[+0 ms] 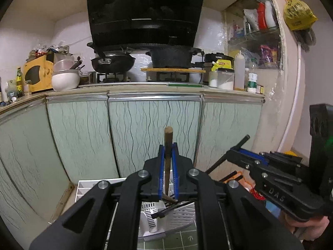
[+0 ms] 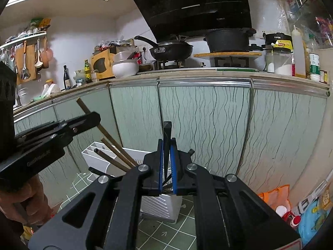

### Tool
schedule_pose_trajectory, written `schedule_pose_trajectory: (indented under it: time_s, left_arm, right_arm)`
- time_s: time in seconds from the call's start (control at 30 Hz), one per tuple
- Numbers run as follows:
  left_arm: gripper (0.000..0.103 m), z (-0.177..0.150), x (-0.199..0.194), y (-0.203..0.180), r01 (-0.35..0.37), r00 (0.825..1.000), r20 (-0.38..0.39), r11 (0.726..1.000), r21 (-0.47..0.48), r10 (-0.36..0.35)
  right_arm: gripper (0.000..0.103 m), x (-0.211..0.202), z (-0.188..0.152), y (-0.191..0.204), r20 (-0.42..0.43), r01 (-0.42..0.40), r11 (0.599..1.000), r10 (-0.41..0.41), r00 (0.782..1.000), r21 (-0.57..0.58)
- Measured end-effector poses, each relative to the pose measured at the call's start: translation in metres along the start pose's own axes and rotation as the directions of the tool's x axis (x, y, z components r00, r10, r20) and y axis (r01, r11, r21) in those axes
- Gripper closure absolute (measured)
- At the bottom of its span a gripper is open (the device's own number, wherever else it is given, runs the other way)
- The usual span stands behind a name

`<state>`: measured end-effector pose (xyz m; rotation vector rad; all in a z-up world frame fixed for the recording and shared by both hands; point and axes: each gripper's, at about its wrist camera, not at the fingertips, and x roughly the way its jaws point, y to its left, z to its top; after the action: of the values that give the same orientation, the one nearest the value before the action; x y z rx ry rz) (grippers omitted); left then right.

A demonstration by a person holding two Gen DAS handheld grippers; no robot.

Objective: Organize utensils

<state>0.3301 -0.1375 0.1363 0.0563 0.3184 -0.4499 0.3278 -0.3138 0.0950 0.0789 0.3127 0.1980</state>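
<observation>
— Chopsticks first: what do we have in each tool, and why hold them like this?

— Our left tool (image 1: 168, 162) is clenched on a brown wooden chopstick (image 1: 168, 143), which stands nearly upright between the blue pads (image 1: 161, 173). Our right tool (image 2: 166, 162) is clenched on a black chopstick (image 2: 166, 133) in the same upright way. We judge that holding each one by its upper part, tip down, lets it drop straight into a slot.

— Where is the holder?

— A white utensil holder (image 2: 158, 204) stands on the green tiled floor (image 2: 166, 233), close to the pale cabinet doors (image 2: 204, 114), below and between both tools. Several more brown chopsticks (image 2: 116, 152) lean out of its left side, and a few dark ones fan out of the part under our right tool.

— Do the lower ends already sit inside?

— We cannot tell; the tool bodies hide the tips in both views.

— Why brown on one side and black on the other?

— Our guess is sorting by kind: brown ones gather in the compartment on our left, dark ones on our right, so each hand serves its own side.

— What needs care?

— Keeping the sticks vertical, so they slide past those leaning there instead of wedging.
</observation>
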Motion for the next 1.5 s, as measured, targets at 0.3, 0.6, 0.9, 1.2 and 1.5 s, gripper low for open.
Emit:
schedule_pose_trajectory:
  time_s: [0.3, 0.6, 0.9, 1.2, 1.5]
  left_arm:
    - [0.092, -0.014, 0.026, 0.003, -0.007, 0.995, -0.101, 1.0, 0.006, 0.007]
    - [0.009, -0.025, -0.004, 0.004, -0.032, 0.998, -0.045, 0.999, 0.028, 0.033]
    - [0.004, -0.031, -0.045, 0.008, -0.022, 0.999, -0.036, 0.998, 0.065, 0.025]
    - [0.004, -0.049, -0.08, 0.003, -0.031, 0.998, -0.049, 0.996, 0.087, 0.035]
    - [0.004, -0.099, -0.118, -0.002, -0.052, 0.995, -0.079, 0.996, 0.068, 0.058]
  right_arm:
    - [0.097, 0.011, -0.006, 0.004, -0.047, -0.007, 1.0, 0.006, 0.999, -0.015]
    - [0.051, -0.013, -0.01, -0.004, -0.028, 0.004, 1.0, -0.004, 1.0, -0.016]
    - [0.007, -0.054, -0.016, -0.009, -0.006, 0.002, 0.999, -0.002, 1.0, -0.049]
    - [0.007, -0.085, -0.034, -0.005, -0.043, 0.03, 0.998, -0.033, 0.999, -0.061]
    - [0.007, -0.119, -0.08, 0.015, -0.068, 0.112, 0.985, -0.122, 0.99, -0.127]
